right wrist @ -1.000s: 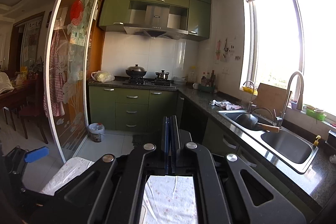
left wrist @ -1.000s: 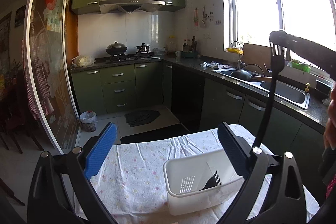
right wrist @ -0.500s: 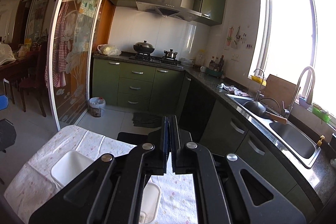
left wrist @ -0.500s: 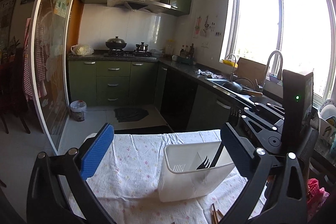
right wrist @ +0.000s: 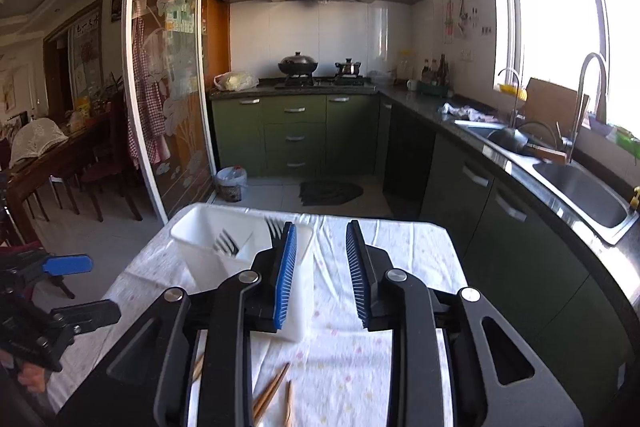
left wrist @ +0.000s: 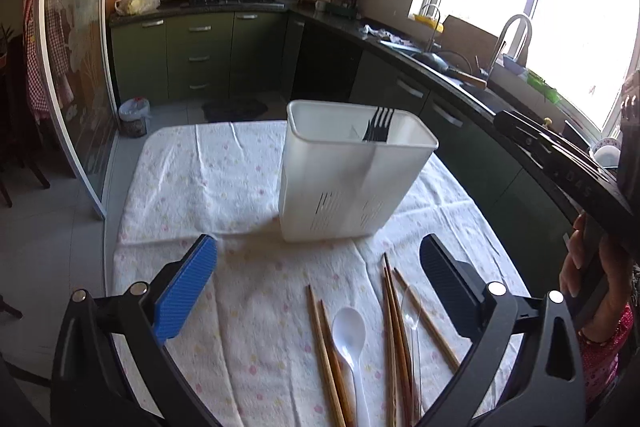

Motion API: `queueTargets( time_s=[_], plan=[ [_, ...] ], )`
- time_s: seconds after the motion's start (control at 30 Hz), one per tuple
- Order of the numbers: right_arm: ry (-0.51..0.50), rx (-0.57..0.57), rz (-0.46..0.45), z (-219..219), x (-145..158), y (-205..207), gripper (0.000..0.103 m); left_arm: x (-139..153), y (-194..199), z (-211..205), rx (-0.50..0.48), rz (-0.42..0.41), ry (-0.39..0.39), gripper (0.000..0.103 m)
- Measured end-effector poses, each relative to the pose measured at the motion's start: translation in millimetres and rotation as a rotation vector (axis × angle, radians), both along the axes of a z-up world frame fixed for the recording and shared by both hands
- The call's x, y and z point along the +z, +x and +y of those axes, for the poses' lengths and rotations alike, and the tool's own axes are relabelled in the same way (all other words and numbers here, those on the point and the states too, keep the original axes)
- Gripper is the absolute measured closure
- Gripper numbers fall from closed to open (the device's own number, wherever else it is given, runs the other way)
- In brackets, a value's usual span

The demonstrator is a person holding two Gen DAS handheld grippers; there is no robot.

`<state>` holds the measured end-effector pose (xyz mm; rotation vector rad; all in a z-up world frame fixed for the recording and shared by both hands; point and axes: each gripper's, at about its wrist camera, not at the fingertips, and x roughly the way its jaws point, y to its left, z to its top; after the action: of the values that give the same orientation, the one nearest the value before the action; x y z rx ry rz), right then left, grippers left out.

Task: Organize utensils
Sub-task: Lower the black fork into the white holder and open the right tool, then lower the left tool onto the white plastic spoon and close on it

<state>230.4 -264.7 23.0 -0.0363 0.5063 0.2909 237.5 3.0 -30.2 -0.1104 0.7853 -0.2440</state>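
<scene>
A white plastic utensil holder (left wrist: 352, 183) stands upright on the flowered tablecloth (left wrist: 208, 179), with black forks (left wrist: 378, 125) standing in it. In front of it lie several wooden chopsticks (left wrist: 394, 311), a white plastic spoon (left wrist: 350, 327) and a clear plastic spoon (left wrist: 412, 311). My left gripper (left wrist: 318, 283) is open and empty, low over the cloth just before these utensils. My right gripper (right wrist: 322, 275) is open and empty, above the table beside the holder (right wrist: 208, 247), where two forks (right wrist: 228, 243) show. Chopstick ends (right wrist: 272, 391) lie below it.
The right gripper's body (left wrist: 568, 171) and the hand holding it sit at the right edge of the left wrist view. Green kitchen cabinets (right wrist: 296, 135), a sink (right wrist: 580, 187) and a glass sliding door (right wrist: 168, 99) surround the table. The table's far edge (right wrist: 360, 221) drops to the floor.
My right gripper was shut on a black fork; it has opened and the fork now stands in the holder. My left gripper has dropped and tilted down toward the utensils on the cloth.
</scene>
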Motion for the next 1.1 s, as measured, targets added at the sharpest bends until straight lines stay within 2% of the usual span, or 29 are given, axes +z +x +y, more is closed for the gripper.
queueTargets(
  time_s=[0.1, 0.17, 0.27, 0.43, 0.6, 0.9, 0.97, 1.1],
  plan=[
    [0.046, 0.043, 0.104, -21, -23, -28, 0.068, -25, -1, -5, -0.022, 0.095, 0.009, 0.007],
    [0.062, 0.046, 0.149, -33, -38, -45, 0.061, -43, -1, -12, -0.039, 0.157, 0.015, 0.007],
    [0.089, 0.046, 0.188, -51, -58, -71, 0.053, -67, 4, -19, -0.057, 0.248, -0.002, 0.007],
    [0.108, 0.051, 0.231, -67, -80, -103, 0.048, -99, 18, -28, -0.071, 0.376, -0.023, 0.007],
    [0.106, 0.048, 0.241, -71, -86, -117, 0.046, -111, 28, -33, -0.074, 0.422, -0.018, 0.007],
    [0.102, 0.067, 0.255, -63, -74, -99, 0.042, -119, 28, -41, -0.111, 0.527, -0.112, 0.012],
    [0.099, 0.073, 0.261, -61, -76, -97, 0.042, -119, 27, -43, -0.124, 0.538, -0.133, 0.016],
    [0.092, 0.081, 0.271, -58, -78, -96, 0.041, -118, 30, -48, -0.135, 0.538, -0.136, 0.032]
  ],
)
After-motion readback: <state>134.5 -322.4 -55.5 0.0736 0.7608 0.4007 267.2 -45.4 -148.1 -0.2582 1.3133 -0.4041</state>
